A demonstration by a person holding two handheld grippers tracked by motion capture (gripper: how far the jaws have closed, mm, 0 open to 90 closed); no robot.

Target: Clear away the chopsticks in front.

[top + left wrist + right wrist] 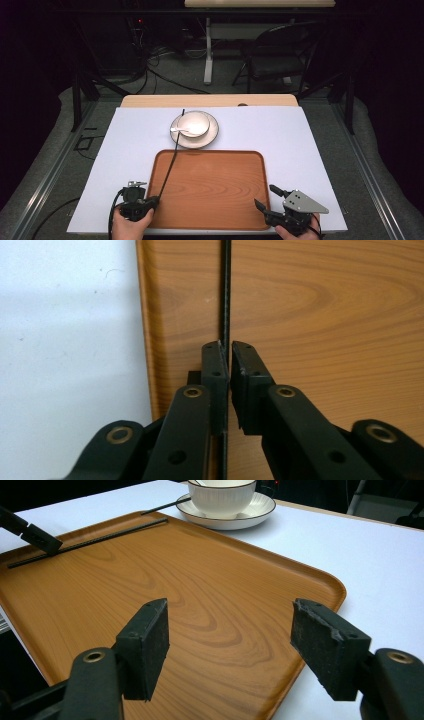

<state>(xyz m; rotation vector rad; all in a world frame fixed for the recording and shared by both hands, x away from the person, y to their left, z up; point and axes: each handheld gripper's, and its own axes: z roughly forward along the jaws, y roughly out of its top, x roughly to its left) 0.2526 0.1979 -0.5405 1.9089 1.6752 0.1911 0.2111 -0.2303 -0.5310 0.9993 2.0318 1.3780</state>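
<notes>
A thin black stick (171, 154) lies slanted along the left side of a wooden tray (215, 185), its far end reaching up past a white plate (213, 136). My left gripper (156, 201) is shut on the stick's near end; in the left gripper view the jaws (229, 347) pinch the stick (226, 290) over the tray (325, 315). My right gripper (265, 196) stands open at the tray's near right corner, with nothing between its jaws (230, 615). A white bowl (192, 122) with a white spoon (180, 131) sits on the plate.
The tray rests on a white sheet (280, 130) that covers the wooden table (210, 100). The bowl (222, 497) and plate (260, 507) stand just beyond the tray's far edge. A folding chair (280, 50) and a desk stand behind the table.
</notes>
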